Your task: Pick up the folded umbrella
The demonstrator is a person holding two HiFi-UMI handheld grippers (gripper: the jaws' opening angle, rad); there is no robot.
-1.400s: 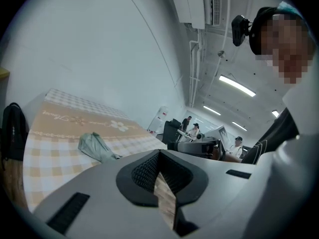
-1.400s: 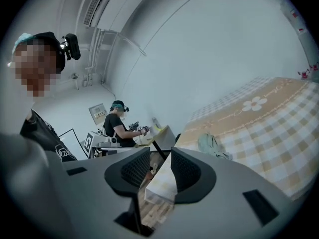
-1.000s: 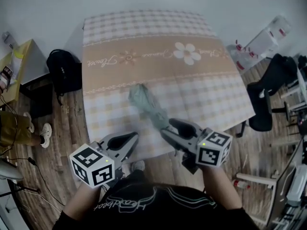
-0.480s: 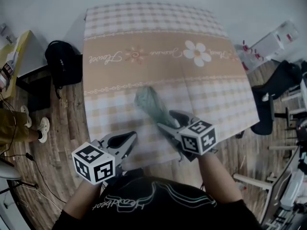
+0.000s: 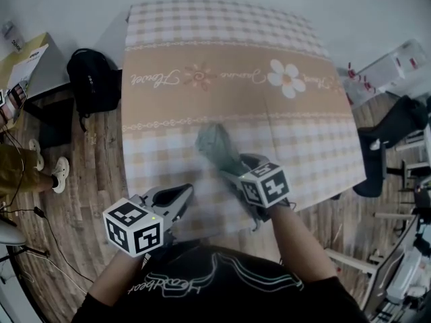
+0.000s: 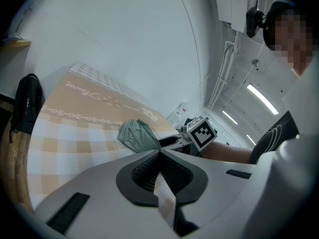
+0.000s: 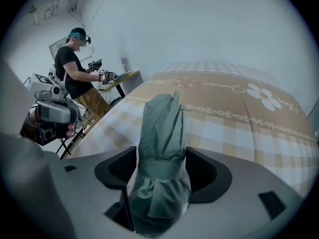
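A folded grey-green umbrella (image 5: pixel 214 143) lies on the checked tablecloth (image 5: pixel 222 79), its strapped near end toward me. My right gripper (image 5: pixel 236 169) points steeply down over that near end. Its jaws have just been opening and stand wide on either side of the umbrella (image 7: pixel 162 133), without pressing on it. The right gripper (image 7: pixel 160 159) is therefore open, with the umbrella between its jaws. My left gripper (image 5: pixel 183 194) hovers at the table's near edge, left of the umbrella, jaws shut on nothing. From the left gripper (image 6: pixel 159 152) the umbrella (image 6: pixel 137 135) shows ahead.
A black backpack (image 5: pixel 91 89) sits on the wooden floor left of the table. A person (image 7: pixel 75 68) stands at a desk farther left. A black office chair (image 5: pixel 397 126) and white equipment stand to the right. The table's near edge runs just under both grippers.
The right gripper has dropped and tipped down over the umbrella's near end, its jaws spreading around it. The left gripper has sunk a little toward the table edge.
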